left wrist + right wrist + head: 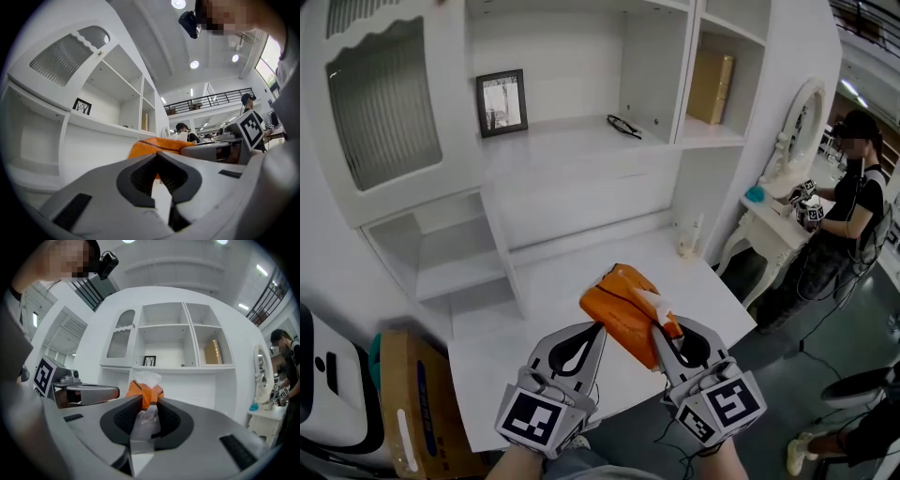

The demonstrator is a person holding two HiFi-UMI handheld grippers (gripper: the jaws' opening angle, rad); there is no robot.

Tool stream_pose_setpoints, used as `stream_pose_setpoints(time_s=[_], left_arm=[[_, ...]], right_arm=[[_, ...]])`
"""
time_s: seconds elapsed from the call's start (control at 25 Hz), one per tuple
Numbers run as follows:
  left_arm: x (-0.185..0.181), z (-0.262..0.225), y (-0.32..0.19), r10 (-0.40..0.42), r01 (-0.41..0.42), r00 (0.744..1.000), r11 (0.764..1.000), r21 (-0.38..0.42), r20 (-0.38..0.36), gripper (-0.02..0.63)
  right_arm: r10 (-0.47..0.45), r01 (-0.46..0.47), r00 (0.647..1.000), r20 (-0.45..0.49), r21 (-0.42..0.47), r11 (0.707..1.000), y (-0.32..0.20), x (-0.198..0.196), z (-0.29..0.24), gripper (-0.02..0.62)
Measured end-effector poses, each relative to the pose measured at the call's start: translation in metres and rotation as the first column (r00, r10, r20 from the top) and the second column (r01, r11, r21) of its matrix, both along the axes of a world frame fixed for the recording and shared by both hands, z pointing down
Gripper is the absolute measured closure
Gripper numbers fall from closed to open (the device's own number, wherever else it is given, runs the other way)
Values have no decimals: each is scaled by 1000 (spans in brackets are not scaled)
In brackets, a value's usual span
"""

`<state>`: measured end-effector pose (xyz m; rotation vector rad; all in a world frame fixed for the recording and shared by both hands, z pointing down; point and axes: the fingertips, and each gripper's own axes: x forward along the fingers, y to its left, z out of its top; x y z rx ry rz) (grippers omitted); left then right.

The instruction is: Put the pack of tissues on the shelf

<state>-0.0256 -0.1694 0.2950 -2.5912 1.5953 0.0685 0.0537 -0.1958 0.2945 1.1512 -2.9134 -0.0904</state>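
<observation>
The orange plastic pack of tissues (623, 309), with a white tissue poking from its top, is up in the air over the front part of the white surface (572, 272). It is tilted, and it rests neither on the surface nor on any shelf.

The right tongs (661, 339) are clenched on it. In the right gripper view the pads press from both sides on a clear, crinkled plastic end of the pack (145, 391), and the orange body stands just beyond the tips of the tongs (149, 401).

The left tongs (598, 330) lie level beside the right ones, their tips drawn together with nothing between them. From the head view these tips sit just beside the pack's lower left edge; whether they touch it cannot be told. In the left gripper view the pack (154, 146) shows just past the tongs' tips (157, 154) and to their right.

Behind the surface rises the white shelf unit (581, 141). Its wide middle shelf carries a black-framed picture (501, 103) and a pair of black glasses (624, 126), well apart. A tan box (711, 87) stands upright in the narrow compartment to the right.
</observation>
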Motion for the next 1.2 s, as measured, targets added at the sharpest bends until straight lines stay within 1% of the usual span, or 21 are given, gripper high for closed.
stream_pose_setpoints(time_s=[0.08, 0.2, 0.4, 0.6, 0.76, 0.92, 1.04, 1.08, 1.2], left_arm=[[-8, 0, -8, 12, -13, 1000, 1000, -11, -3, 580], [-18, 0, -20, 30, -30, 1000, 999, 15, -3, 580], [-33, 2, -35, 70, -70, 998, 997, 15, -6, 580], [-42, 5, -45, 98, -97, 995, 995, 17, -22, 580], [-43, 8, -51, 115, -115, 993, 993, 9, -31, 580], [-42, 11, -56, 112, -112, 993, 994, 1, -29, 580], [-43, 13, -65, 96, -99, 995, 993, -66, -39, 580], [-45, 12, -70, 88, -90, 995, 994, -62, -42, 580], [-47, 9, -75, 68, -68, 997, 998, -12, -40, 580]], right_arm=[[13, -13, 1000, 0, 4, 1000, -7, -7, -1, 518], [36, -36, 999, 4, 7, 999, -17, -15, -1, 518], [75, -75, 997, 0, 9, 997, -28, -28, 1, 518], [102, -102, 995, -13, 15, 995, -35, -36, 1, 518], [114, -114, 993, -23, 17, 993, -38, -37, 0, 518], [115, -114, 993, -24, 16, 993, -45, -36, -3, 518], [111, -110, 993, -26, 11, 994, -60, -35, -11, 518], [109, -108, 994, -28, 8, 994, -66, -35, -14, 518], [93, -93, 995, -26, 14, 996, -75, -35, -19, 520]])
